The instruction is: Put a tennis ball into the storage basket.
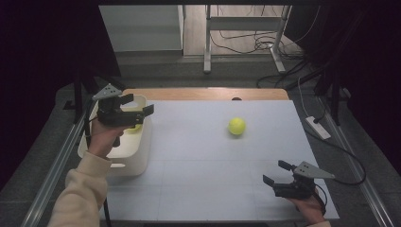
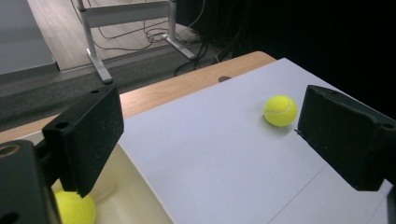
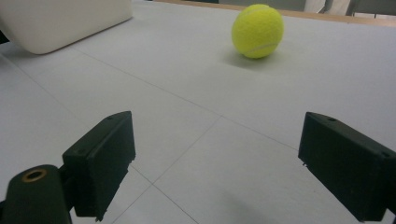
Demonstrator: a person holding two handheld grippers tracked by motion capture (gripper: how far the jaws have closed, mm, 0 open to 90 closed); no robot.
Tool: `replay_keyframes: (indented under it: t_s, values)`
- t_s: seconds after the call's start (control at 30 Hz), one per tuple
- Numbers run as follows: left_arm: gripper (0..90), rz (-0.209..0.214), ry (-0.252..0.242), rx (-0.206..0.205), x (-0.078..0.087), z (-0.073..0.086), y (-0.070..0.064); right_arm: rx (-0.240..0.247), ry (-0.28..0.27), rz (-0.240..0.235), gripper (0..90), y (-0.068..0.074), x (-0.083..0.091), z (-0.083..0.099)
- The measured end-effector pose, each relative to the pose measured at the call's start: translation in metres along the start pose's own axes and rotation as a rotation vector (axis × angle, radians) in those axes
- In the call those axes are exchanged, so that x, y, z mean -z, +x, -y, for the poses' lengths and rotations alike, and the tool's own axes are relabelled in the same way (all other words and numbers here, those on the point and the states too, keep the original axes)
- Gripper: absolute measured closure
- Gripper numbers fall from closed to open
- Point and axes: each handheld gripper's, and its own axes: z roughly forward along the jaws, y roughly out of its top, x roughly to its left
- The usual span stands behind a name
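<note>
One ball binned, one to go

We've got the bin [image 1: 137, 156] at the table's [image 1: 198, 189] left so drops are easy. Left gripper [image 1: 137, 106] hangs over it, jaws apart, a ball [image 2: 74, 207] below. Right gripper [image 1: 276, 172] waits wide open, facing the loose ball [image 1: 237, 126] mid-table

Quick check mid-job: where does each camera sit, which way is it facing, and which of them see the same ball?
High view: above the person's side, looking forward and down on the table; both forearms, left claw and right claw show.
Left gripper view: rides the left claw over the bin, facing across the table; its jaws stand apart.
Right gripper view: low on the right claw, facing the far side; its jaws stand apart.
Shared: all three see the ball on the table.
</note>
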Motion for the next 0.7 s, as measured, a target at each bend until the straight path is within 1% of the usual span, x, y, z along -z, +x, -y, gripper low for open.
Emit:
replay_keyframes:
  t_s: [0.17,0.33,0.37,0.43,0.47,0.5,0.53,0.57,0.7]
  values:
    - [8.0,0.036,-0.008,0.001,-0.003,0.001,-0.009,0.004,-0.006,-0.006,10.6,-0.001,0.000,0.000]
    - [8.1,0.065,-0.003,-0.020,-0.009,-0.001,-0.020,0.007,-0.002,-0.009,10.6,0.000,0.002,0.000]
    - [8.1,0.065,-0.003,-0.020,-0.009,-0.001,-0.020,0.007,-0.002,-0.009,10.6,0.000,0.002,0.000]
    - [8.1,0.079,-0.004,-0.029,-0.011,-0.002,-0.026,0.007,-0.006,-0.006,10.7,0.001,0.002,0.000]
    - [8.1,0.079,-0.004,-0.029,-0.011,-0.002,-0.026,0.009,-0.005,-0.006,10.6,0.002,0.003,0.001]
    - [8.1,0.087,-0.006,-0.031,-0.013,-0.002,-0.028,0.009,-0.006,-0.007,10.6,0.002,0.003,0.001]
    - [8.1,0.106,-0.009,-0.030,-0.015,-0.002,-0.032,0.009,-0.004,-0.005,10.6,0.002,0.004,0.001]
    - [8.1,0.106,-0.009,-0.030,-0.015,-0.002,-0.032,0.009,-0.004,-0.005,10.6,0.002,0.004,0.001]
    - [8.0,0.119,-0.004,-0.051,-0.021,-0.003,-0.041,0.007,-0.009,-0.002,10.7,0.002,0.006,0.001]
